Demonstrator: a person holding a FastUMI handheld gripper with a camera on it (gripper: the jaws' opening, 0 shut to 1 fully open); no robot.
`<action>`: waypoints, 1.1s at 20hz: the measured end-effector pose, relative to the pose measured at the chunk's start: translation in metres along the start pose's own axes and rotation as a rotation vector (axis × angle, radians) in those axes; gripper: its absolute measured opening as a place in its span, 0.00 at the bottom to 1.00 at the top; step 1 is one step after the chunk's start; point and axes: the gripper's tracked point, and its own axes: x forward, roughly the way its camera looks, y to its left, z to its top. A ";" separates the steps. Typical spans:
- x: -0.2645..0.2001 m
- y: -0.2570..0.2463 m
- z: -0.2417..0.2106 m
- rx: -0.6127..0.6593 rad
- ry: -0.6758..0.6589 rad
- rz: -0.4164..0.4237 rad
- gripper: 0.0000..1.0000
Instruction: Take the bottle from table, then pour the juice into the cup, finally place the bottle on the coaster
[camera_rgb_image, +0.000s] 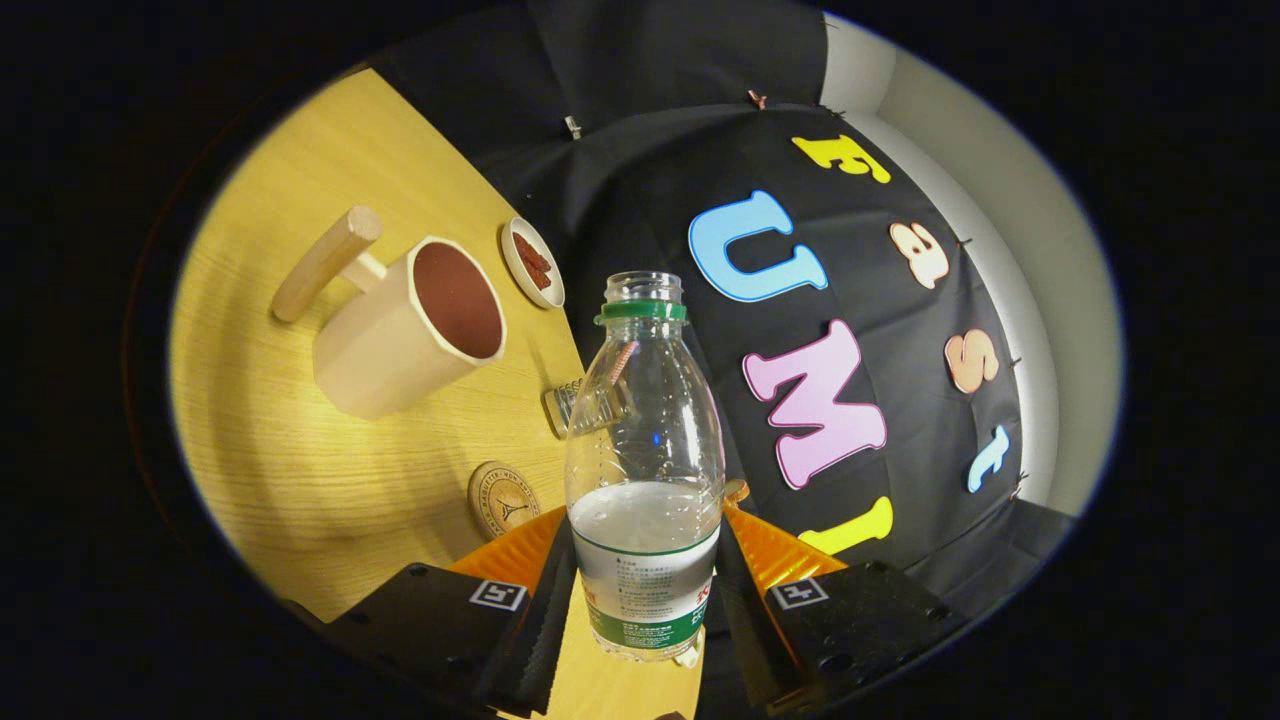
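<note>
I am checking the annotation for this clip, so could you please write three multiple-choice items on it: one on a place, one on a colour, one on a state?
1. Where is the bottle?
A. between the gripper's fingers
B. inside the cup
C. on the coaster

2. What colour is the ring under the bottle's mouth?
A. red
B. green
C. blue

3. In what state is the bottle's mouth?
A. closed with a cap
B. plugged with a cork
C. open, no cap on it

Answers:
1. A, since a finger stands close against each side of its labelled lower part, while the cup and the coaster lie apart on the table.
2. B, a green band sits just below the clear threaded neck.
3. C, the clear rim is bare, and liquid sits low inside.
</note>
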 end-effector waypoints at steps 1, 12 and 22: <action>0.001 0.002 0.000 -0.028 0.005 0.004 0.73; 0.008 0.003 0.011 -0.327 -0.009 -0.025 0.72; 0.014 -0.001 0.016 -0.515 -0.027 -0.061 0.72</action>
